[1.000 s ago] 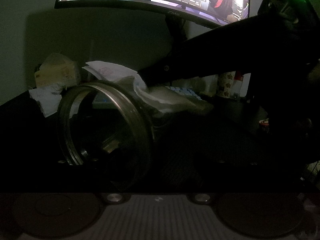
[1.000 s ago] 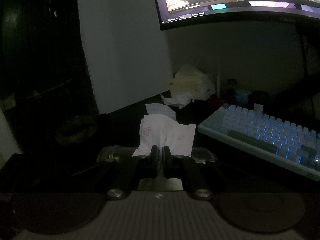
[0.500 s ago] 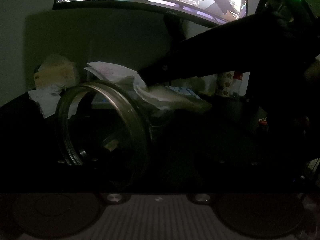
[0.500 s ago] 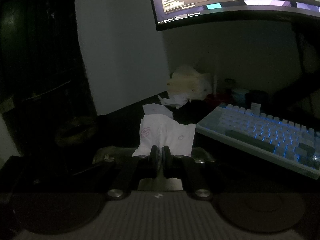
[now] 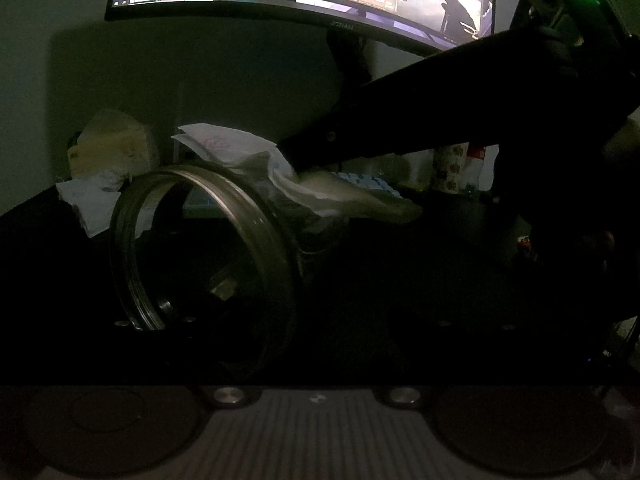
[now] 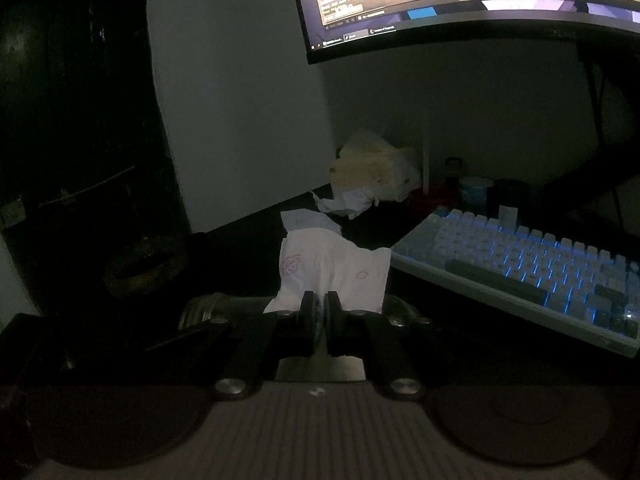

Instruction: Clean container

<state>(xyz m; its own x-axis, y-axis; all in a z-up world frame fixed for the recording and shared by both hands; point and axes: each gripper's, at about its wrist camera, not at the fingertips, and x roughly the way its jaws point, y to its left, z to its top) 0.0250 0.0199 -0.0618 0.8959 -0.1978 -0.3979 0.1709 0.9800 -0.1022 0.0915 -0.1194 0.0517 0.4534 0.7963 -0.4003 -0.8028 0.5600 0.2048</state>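
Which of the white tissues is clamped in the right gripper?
The pink-printed tissue pinched between the right gripper's fingers, draped over the jar. The crumpled tissue lies loose by the tissue box.

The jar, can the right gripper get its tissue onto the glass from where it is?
Probably yes. The right gripper is shut on the tissue, which already lies over the jar's upper side; nothing visible stands between them.
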